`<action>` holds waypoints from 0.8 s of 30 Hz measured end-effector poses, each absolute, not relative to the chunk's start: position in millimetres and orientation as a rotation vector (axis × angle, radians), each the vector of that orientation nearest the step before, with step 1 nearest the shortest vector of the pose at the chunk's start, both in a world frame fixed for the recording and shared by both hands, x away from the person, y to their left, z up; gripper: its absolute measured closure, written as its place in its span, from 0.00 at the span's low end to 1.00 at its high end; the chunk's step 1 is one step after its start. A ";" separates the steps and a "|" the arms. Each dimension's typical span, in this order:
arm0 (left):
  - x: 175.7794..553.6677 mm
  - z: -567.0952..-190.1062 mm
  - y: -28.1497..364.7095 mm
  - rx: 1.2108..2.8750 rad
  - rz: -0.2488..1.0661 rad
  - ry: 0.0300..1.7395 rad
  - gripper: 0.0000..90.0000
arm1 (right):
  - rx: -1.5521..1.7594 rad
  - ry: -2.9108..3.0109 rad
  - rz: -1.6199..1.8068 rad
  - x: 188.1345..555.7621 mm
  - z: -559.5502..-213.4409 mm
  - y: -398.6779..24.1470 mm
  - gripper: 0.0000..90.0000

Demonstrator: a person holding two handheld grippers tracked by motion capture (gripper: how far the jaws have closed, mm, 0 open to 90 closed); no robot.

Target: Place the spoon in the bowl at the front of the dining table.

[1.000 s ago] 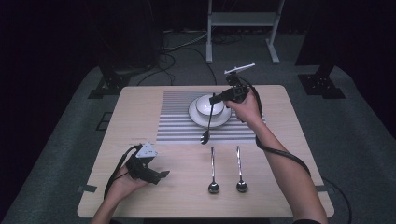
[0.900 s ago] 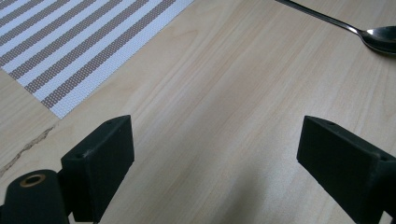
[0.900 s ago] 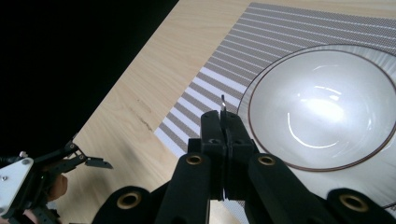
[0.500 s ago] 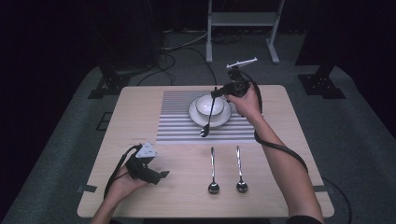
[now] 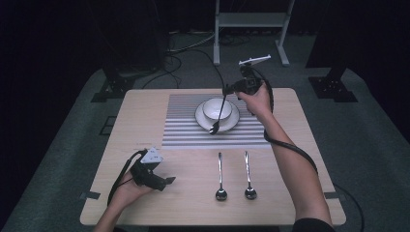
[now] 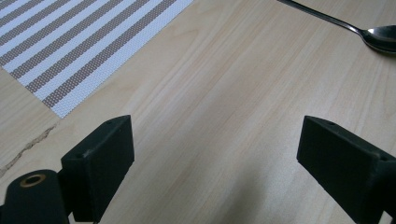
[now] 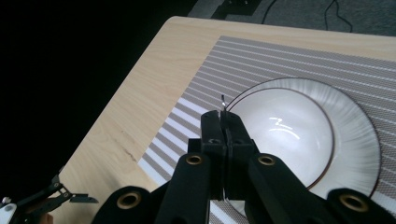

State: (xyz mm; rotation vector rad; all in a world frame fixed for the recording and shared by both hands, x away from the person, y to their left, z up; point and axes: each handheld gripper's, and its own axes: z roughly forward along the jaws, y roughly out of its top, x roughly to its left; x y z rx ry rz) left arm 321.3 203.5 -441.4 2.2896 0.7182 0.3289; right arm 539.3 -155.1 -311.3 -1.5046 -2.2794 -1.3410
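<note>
Held one spoon (image 5: 218, 114) by its handle in shut jaws of right gripper (image 5: 231, 89), hanging over the bowl (image 5: 216, 108). Left two more spoons (image 5: 220, 176) lying nearer than the bowl. Rested left gripper (image 5: 159, 181) empty, jaws wide apart, left of those.

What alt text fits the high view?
A person's right tool holds a spoon by its handle, hanging over a white bowl on a plate on a striped mat. Two more spoons lie on the wooden table; the left tool rests open near the front edge.
</note>
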 end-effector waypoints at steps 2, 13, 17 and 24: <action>321.4 -441.4 203.6 2.291 0.332 0.718 0.11 | -1.511 -2.282 -1.343 540.6 -310.4 -155.8 0.98; 321.3 -441.6 204.5 2.289 0.328 0.716 0.11 | -1.597 -2.286 -1.359 557.3 -302.0 -164.5 0.98; 321.1 -441.4 205.7 2.288 0.332 0.717 0.11 | -1.624 -2.266 -1.373 561.3 -300.1 -168.3 0.98; 320.6 -440.2 206.7 2.282 0.336 0.716 0.11 | -1.675 -2.256 -1.371 569.0 -300.2 -173.0 0.98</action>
